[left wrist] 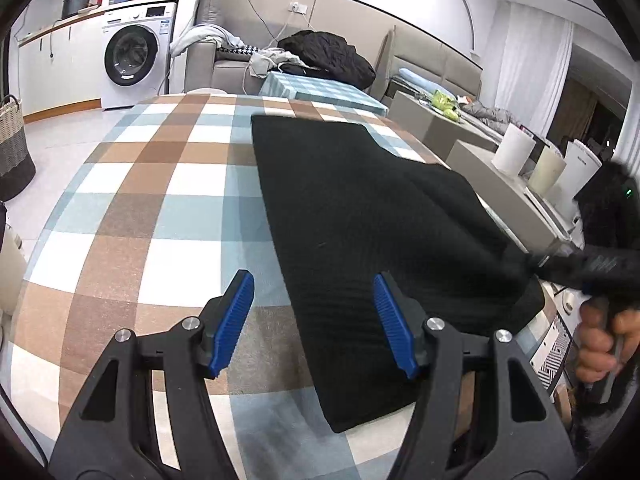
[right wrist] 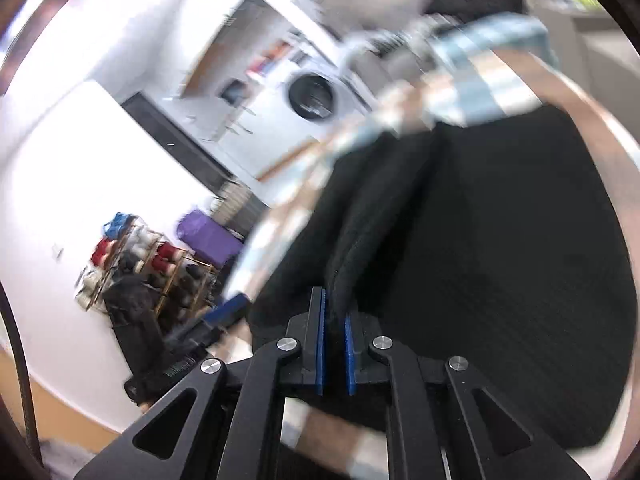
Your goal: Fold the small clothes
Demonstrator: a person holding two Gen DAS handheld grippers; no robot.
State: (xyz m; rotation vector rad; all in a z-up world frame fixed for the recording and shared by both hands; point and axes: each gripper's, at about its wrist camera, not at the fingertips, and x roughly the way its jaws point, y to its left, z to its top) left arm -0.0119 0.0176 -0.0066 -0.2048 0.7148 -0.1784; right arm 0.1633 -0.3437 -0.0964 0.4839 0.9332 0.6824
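Note:
A black ribbed garment (left wrist: 360,216) lies flat on the checked tablecloth (left wrist: 160,200), folded into a long strip. My left gripper (left wrist: 314,320) is open and empty, low over the garment's near left edge. My right gripper (right wrist: 334,316) is shut on a pinched fold of the black garment (right wrist: 480,260) and lifts that edge; the right wrist view is blurred. In the left wrist view the right gripper (left wrist: 536,264) shows at the garment's right edge, held by a hand.
A washing machine (left wrist: 136,56) and a sofa with clothes (left wrist: 312,56) stand beyond the table. A woven basket (left wrist: 12,144) is at the left. Paper rolls (left wrist: 516,152) stand on a counter at the right. A shoe rack (right wrist: 148,268) is on the floor.

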